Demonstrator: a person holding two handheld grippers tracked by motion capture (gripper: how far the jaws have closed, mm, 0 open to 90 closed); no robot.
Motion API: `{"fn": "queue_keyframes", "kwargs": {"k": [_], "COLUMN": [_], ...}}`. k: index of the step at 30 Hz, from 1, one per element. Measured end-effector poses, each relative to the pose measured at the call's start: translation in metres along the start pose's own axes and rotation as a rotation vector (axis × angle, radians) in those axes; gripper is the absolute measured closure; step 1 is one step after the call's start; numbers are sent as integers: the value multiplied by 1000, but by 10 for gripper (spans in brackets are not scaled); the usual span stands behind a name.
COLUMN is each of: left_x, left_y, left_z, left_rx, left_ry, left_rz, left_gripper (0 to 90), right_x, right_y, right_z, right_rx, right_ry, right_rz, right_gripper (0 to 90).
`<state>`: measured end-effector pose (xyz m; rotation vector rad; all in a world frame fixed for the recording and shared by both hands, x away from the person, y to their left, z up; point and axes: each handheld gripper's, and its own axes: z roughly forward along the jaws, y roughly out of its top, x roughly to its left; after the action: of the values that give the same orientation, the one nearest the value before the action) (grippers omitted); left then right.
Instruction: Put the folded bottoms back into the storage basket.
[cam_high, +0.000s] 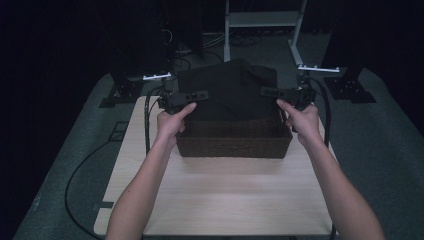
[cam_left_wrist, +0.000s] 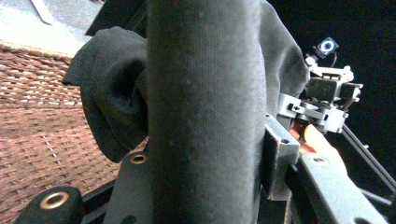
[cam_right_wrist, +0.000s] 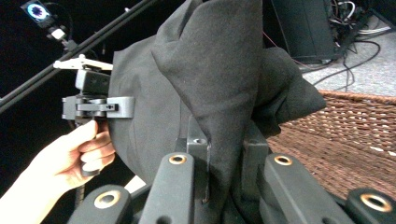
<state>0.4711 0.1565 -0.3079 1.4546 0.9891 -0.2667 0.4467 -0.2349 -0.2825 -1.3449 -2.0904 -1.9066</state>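
I hold a dark cloth (cam_high: 227, 90) stretched between my two grippers just above the back rim of the wicker basket (cam_high: 235, 140), which sits on the table (cam_high: 225, 200); my left gripper (cam_high: 196, 95) is clamped on the cloth's left edge and my right gripper (cam_high: 270, 92) is closed tight on its right edge. I judge this the carrying step, and the next move calls for lowering both hands together so the cloth settles inside the basket before I let go. I can read no label or writing on cloth or basket.
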Motion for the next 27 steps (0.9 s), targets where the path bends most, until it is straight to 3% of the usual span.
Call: {"fn": "queue_keyframes", "kwargs": {"k": [18,27], "left_x": [46,59], "left_y": [0,-5], "left_z": [25,35], "left_rx": [18,36], "left_ry": [53,82], "left_rz": [-55,-64], "left_gripper": [563,563], "right_x": [-39,-56], "right_y": [-3,-12], "right_z": [33,43], "right_rx": [51,69], "right_ry": [-66,-87], "right_rz": [62,95], "right_gripper": [787,786]}}
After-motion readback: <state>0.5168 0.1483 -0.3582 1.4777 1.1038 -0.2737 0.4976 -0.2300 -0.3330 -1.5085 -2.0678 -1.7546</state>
